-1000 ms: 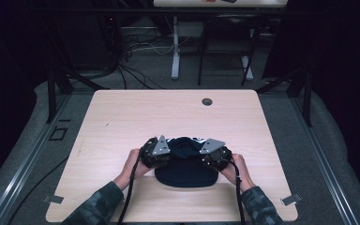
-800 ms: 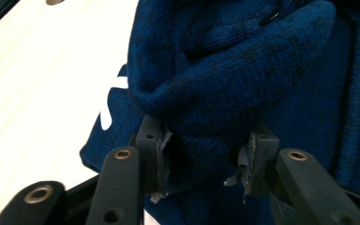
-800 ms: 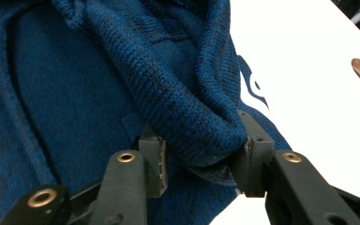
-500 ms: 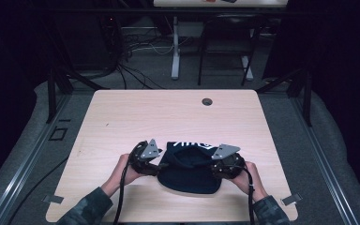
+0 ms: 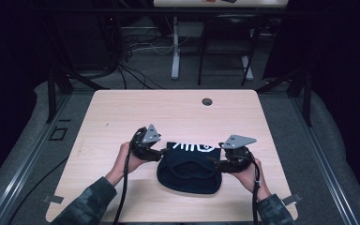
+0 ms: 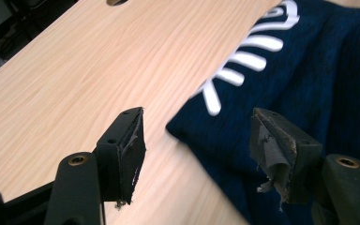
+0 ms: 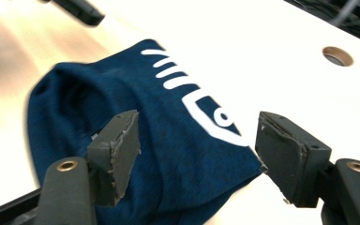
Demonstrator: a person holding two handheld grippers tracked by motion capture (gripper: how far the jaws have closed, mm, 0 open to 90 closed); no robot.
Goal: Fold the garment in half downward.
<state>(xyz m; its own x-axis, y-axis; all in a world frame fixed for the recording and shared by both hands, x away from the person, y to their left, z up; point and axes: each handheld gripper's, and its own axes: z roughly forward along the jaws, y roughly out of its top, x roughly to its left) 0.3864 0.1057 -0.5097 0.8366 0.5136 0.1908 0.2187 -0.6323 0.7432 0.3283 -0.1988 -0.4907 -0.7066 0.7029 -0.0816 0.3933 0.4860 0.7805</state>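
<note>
Navy knit beanie [image 5: 188,169] with white lettering lies flat near the front edge of the tabletop [image 5: 122,112], between both tongs. Left tongs [image 6: 197,140] apart, jaws just been opening; beanie's corner lies between them, pads clear of the cloth. Right tongs [image 7: 197,154] apart too, just been opening, straddling the beanie's edge without pressing it.
</note>
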